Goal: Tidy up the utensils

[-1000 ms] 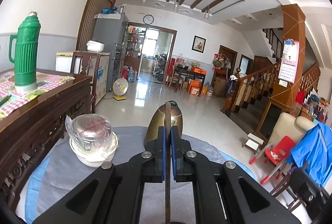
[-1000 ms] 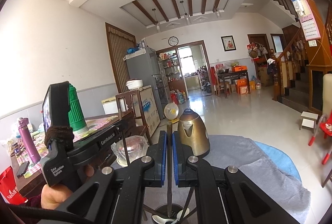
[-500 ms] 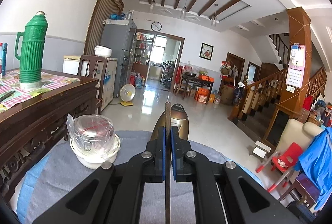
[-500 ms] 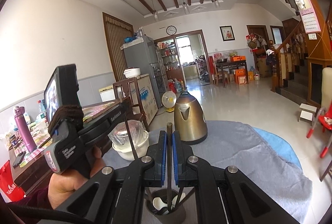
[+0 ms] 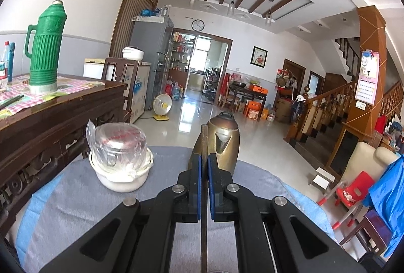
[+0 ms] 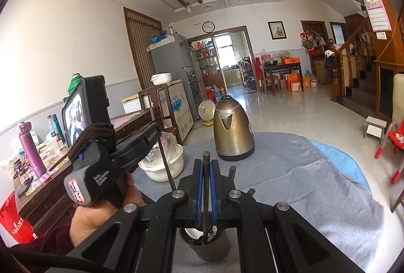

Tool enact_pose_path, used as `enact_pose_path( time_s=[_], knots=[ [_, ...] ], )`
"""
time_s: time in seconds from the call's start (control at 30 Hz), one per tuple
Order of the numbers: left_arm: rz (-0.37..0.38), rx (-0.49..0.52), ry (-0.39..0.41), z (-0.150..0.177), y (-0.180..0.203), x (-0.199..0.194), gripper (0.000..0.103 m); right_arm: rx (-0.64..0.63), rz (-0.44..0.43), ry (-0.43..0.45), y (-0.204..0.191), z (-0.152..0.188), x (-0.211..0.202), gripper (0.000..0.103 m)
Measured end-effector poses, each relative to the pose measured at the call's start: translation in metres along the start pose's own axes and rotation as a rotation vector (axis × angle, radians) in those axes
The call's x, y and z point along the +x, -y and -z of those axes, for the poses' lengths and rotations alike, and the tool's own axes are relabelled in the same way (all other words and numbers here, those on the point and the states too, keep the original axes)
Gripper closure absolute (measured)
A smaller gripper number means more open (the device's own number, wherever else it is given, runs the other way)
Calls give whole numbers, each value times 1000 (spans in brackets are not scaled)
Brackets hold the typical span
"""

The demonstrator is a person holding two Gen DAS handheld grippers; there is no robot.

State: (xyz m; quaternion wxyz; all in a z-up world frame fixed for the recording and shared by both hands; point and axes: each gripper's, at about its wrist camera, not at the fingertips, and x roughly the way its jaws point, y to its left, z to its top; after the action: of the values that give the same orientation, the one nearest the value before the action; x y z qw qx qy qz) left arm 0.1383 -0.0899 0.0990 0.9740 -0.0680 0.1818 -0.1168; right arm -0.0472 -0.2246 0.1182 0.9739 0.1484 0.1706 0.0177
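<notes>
In the left wrist view, my left gripper (image 5: 204,159) is shut on a dark chopstick (image 5: 204,209) that stands upright between its blue pads. The right wrist view has my right gripper (image 6: 206,164) shut on a second upright chopstick (image 6: 206,187). Its lower end dips into a dark utensil cup (image 6: 213,251) just below the jaws. A white spoon (image 6: 194,232) and other stick ends (image 6: 232,172) are in the cup. The left gripper (image 6: 151,136), held by a hand, shows at left with its chopstick (image 6: 167,173) slanting down toward the cup.
A brass kettle (image 6: 233,131) stands further back on the grey cloth (image 6: 303,184). A white bowl (image 5: 121,179) holding a plastic-wrapped glass sits at the left. A dark wooden sideboard (image 5: 63,108) with a green thermos (image 5: 46,45) borders the left side.
Both grippers have sunk, each still shut on its chopstick. In the right wrist view the cup has risen into the picture and the right chopstick's end now sits inside it.
</notes>
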Motion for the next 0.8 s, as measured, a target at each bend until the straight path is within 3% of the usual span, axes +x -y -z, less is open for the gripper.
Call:
enact_pose_path(
  time_s=[0.5, 0.57, 0.6, 0.63, 0.7, 0.8],
  knots=[
    [-32, 33, -37, 6, -12, -25, 96, 23, 18, -52, 4, 6, 4, 96],
    [-30, 45, -42, 4, -14, -33, 83, 41, 6, -79, 8, 7, 5, 96],
    [-27, 46, -44, 3, -16, -38, 70, 53, 1, -90, 11, 7, 5, 96],
    [-27, 45, -42, 2, -18, -43, 64, 65, 0, -95, 13, 7, 4, 96],
    [-20, 48, -28, 1, -22, -57, 63, 101, -11, -104, 20, 7, 1, 95],
    [-21, 82, -15, 1, -26, -81, 46, 145, -15, -90, 31, 6, -9, 95]
  ],
)
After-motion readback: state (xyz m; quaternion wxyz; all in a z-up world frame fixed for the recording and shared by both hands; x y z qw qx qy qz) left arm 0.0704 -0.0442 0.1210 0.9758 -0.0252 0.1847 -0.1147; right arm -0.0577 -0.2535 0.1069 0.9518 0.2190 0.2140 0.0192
